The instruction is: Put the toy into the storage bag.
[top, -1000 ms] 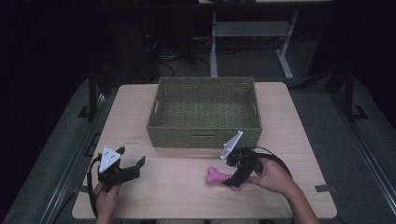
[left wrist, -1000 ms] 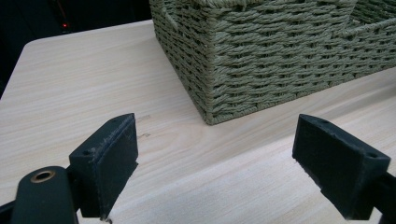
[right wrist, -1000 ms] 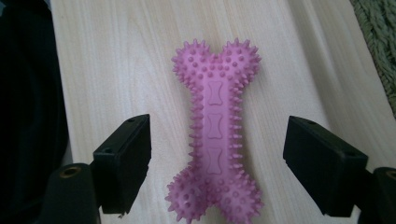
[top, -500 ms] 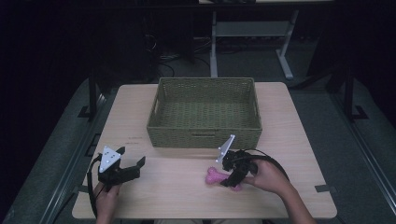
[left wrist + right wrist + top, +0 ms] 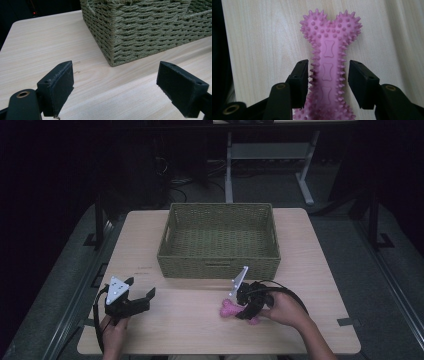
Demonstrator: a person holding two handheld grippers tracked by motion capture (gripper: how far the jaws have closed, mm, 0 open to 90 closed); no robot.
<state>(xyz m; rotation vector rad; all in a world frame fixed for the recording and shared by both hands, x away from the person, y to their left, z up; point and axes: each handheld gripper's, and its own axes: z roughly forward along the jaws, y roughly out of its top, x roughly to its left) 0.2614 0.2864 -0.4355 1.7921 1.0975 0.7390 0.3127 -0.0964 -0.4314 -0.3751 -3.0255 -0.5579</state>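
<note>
This looks like a lab or recording room, dimly lit. A light wooden table stands on grey floor, with a woven basket on it. Behind the table, cables lie beside a metal desk frame.

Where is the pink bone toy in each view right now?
High view: bone toy low, right of centre, in front of the basket.
Left gripper view: not in it.
Right gripper view: centre, upright between the tongs.
Shared landmark: the pale wood table.
</note>
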